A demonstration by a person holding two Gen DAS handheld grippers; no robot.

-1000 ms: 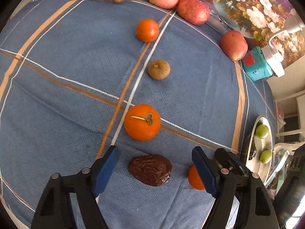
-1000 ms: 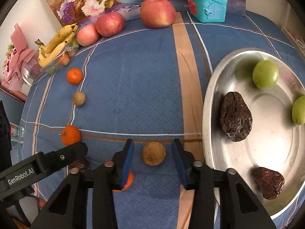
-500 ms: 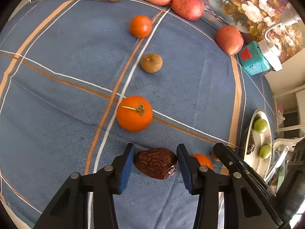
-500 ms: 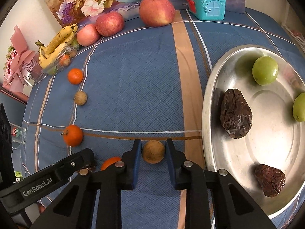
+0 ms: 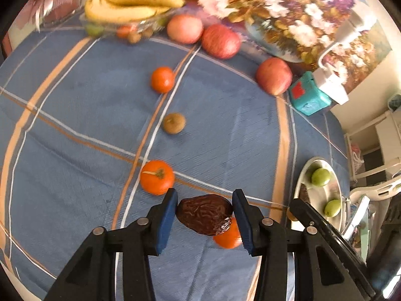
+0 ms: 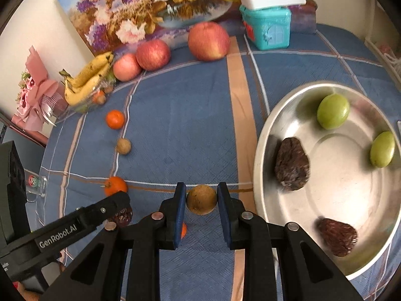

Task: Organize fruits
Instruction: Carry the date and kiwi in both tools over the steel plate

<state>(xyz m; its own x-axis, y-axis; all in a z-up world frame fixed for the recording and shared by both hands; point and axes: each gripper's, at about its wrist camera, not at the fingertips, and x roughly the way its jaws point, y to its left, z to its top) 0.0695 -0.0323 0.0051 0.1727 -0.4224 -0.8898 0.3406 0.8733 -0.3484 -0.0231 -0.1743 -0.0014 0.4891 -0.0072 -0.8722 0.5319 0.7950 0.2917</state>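
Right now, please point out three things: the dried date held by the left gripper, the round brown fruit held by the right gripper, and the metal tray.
dried date (image 5: pixel 204 213), left wrist view, wrinkled middle
round brown fruit (image 6: pixel 201 199), right wrist view, centre
metal tray (image 6: pixel 259 150), right wrist view, left rim

Between my left jaws sits a date (image 5: pixel 204 213), a tangerine (image 5: pixel 157 180) ahead-left. Between my right jaws sits a longan (image 6: pixel 201 199); the tray (image 6: pixel 260 150) lies right, holding two dates.

left claw (image 5: pixel 204 214) | clamped on wrinkled dark date (image 5: pixel 203 213) (above blue cloth (image 5: pixel 87 115)) | tangerine (image 5: pixel 157 180) just beside
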